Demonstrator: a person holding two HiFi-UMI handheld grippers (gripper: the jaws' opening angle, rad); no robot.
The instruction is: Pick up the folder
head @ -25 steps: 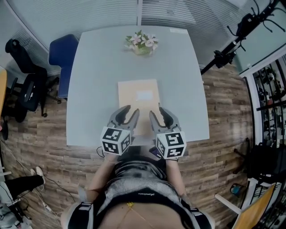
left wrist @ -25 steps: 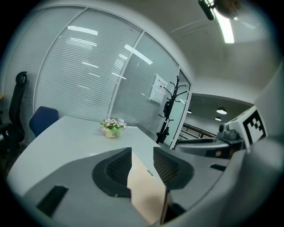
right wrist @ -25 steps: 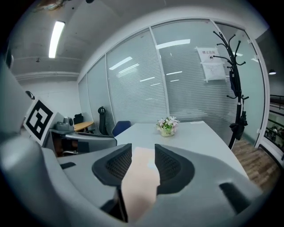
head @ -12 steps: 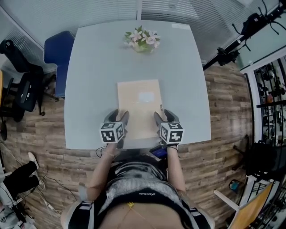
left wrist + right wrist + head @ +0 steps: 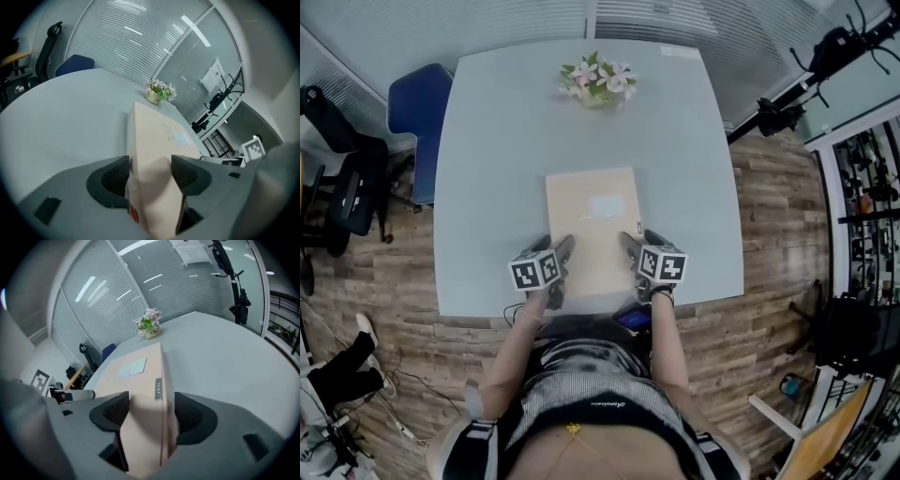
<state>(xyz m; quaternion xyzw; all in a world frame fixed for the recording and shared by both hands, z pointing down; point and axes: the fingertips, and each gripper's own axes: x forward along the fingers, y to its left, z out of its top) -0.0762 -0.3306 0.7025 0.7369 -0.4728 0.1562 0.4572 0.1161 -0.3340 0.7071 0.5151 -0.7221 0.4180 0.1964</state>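
Observation:
A beige folder (image 5: pixel 592 220) with a pale label lies flat on the grey table (image 5: pixel 497 169), its near end close to the front edge. My left gripper (image 5: pixel 553 251) straddles the folder's near left edge and my right gripper (image 5: pixel 639 242) its near right edge. In the left gripper view the folder (image 5: pixel 154 140) runs between the jaws of the left gripper (image 5: pixel 150 173), which are opening. The right gripper view shows the folder's edge (image 5: pixel 140 376) the same way inside the right gripper (image 5: pixel 151 411), whose jaws are also opening. I see no firm pinch on either side.
A small pot of flowers (image 5: pixel 598 86) stands at the table's far end. A blue chair (image 5: pixel 417 103) and a black office chair (image 5: pixel 347 187) are at the left. A black stand (image 5: pixel 806 84) rises at the right. A dark flat object (image 5: pixel 633 319) is by the front edge.
Both grippers have come down from above the table's front edge to the folder's near corners, and their jaws have spread wider around its side edges.

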